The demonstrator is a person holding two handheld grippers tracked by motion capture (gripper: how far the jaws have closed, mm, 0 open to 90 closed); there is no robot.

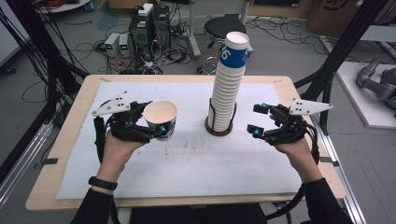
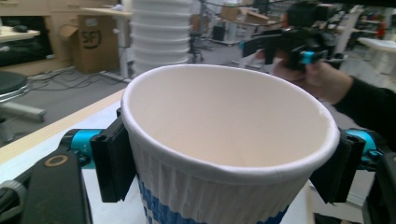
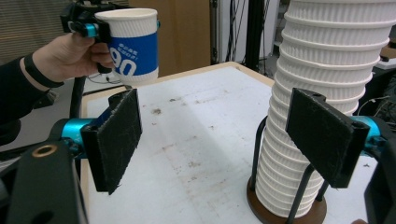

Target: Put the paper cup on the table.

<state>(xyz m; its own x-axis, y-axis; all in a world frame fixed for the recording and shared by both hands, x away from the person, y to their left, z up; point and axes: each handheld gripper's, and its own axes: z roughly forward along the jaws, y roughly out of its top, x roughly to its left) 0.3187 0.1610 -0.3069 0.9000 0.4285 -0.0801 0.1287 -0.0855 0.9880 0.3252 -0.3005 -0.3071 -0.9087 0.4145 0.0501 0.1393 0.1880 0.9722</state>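
Your bench (image 1: 187, 158) carries a tall stack of cups (image 1: 228, 88) in a holder at about 1 o'clock from centre. At 9 o'clock your left tongs (image 1: 156, 122) clamp a single cup (image 1: 161, 119), held upright. At 3 o'clock your right tongs (image 1: 258, 119) gape wide, empty, beside the stack.

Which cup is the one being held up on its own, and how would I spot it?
Start at the tall stack of cups standing in a holder in the middle of the white mat. Look to its left: the left gripper grips a single paper cup. Unlike the stacked ones, it is alone, upright, empty, with a blue printed band.
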